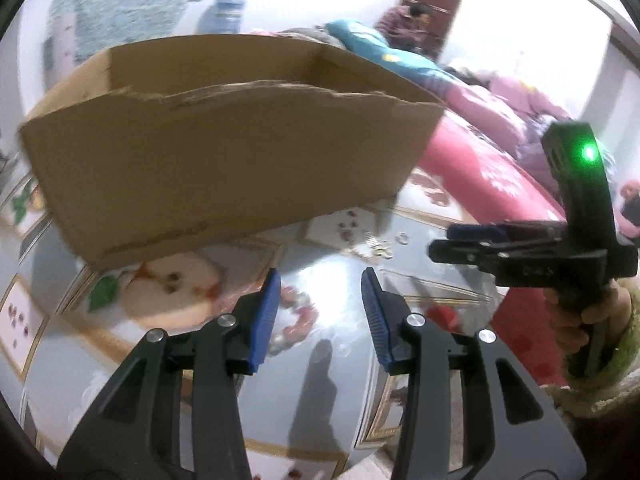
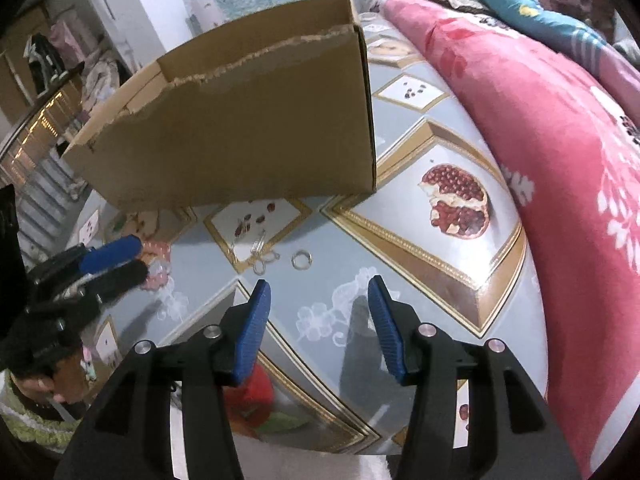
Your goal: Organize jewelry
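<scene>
Jewelry lies loose on the desk [image 2: 400,240], which wears a fruit-printed cloth: a silver ring [image 2: 301,259] and a small tangle of silver pieces [image 2: 262,254] sit just in front of the cardboard box [image 2: 240,128], and a pink-and-white bead bracelet [image 1: 298,314] rests further toward the left side.

The right gripper [image 2: 319,324] angles steeply down at the desk, its 2 blue fingers [image 2: 250,332] standing moderately apart with nothing between them. The ring is at about 12 o'clock from the gap, near but clear of the tips; the silver tangle is at about 11 o'clock.

The left gripper [image 1: 320,320] also tilts down, its fingers [image 1: 262,320] parted a moderate way and gripping nothing. The bracelet lies beside the left-hand finger, at roughly 9 o'clock in the gap, partly hidden behind that finger; contact cannot be judged through the blur.

From the left wrist view, the right gripper is at 3 o'clock, held by a hand [image 1: 576,316] in a fuzzy green sleeve [image 1: 616,360]. A pink quilt [image 2: 540,160] borders the desk at 3 o'clock.
</scene>
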A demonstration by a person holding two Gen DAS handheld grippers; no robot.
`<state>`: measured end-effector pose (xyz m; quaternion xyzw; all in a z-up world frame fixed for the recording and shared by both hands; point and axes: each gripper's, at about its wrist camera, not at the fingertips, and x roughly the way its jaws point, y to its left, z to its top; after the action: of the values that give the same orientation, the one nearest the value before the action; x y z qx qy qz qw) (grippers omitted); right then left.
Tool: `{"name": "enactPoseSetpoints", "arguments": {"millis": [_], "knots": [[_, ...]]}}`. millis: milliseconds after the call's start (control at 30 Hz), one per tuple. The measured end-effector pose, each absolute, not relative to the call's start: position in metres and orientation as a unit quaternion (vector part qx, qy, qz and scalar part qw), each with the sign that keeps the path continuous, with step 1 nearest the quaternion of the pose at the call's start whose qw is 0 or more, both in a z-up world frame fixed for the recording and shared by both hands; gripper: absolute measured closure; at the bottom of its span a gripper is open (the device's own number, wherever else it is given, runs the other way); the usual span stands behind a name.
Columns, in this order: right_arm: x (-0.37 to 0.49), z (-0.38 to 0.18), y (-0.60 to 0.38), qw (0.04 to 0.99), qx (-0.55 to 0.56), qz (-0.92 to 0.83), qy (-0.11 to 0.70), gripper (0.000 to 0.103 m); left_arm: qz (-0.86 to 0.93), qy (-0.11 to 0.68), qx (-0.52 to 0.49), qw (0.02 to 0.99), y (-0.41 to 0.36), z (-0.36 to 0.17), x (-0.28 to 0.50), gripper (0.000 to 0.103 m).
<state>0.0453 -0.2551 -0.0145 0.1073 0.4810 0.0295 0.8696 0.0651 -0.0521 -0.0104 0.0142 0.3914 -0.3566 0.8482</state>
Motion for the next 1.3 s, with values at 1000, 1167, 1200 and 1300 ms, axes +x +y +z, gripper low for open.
{"name": "enactPoseSetpoints", "arguments": {"millis": [1000, 1167, 1200, 1300], "knots": [[0.071, -0.026, -0.222, 0.877, 0.081, -0.035, 0.473, 0.082, -0.424, 0.393, 0.029, 0.816, -0.061, -0.014, 0.056, 0.074], [0.071, -0.028, -0.216, 0.880, 0.066, -0.042, 0.468, 0.082, -0.422, 0.393, 0.032, 0.816, -0.062, -0.013, 0.053, 0.074], [0.071, -0.027, -0.214, 0.881, 0.062, -0.043, 0.467, 0.084, -0.422, 0.394, 0.031, 0.816, -0.062, -0.013, 0.053, 0.074], [0.070, -0.027, -0.211, 0.881, 0.062, -0.039, 0.468, 0.091, -0.419, 0.396, 0.030, 0.817, -0.062, -0.014, 0.054, 0.074]]}}
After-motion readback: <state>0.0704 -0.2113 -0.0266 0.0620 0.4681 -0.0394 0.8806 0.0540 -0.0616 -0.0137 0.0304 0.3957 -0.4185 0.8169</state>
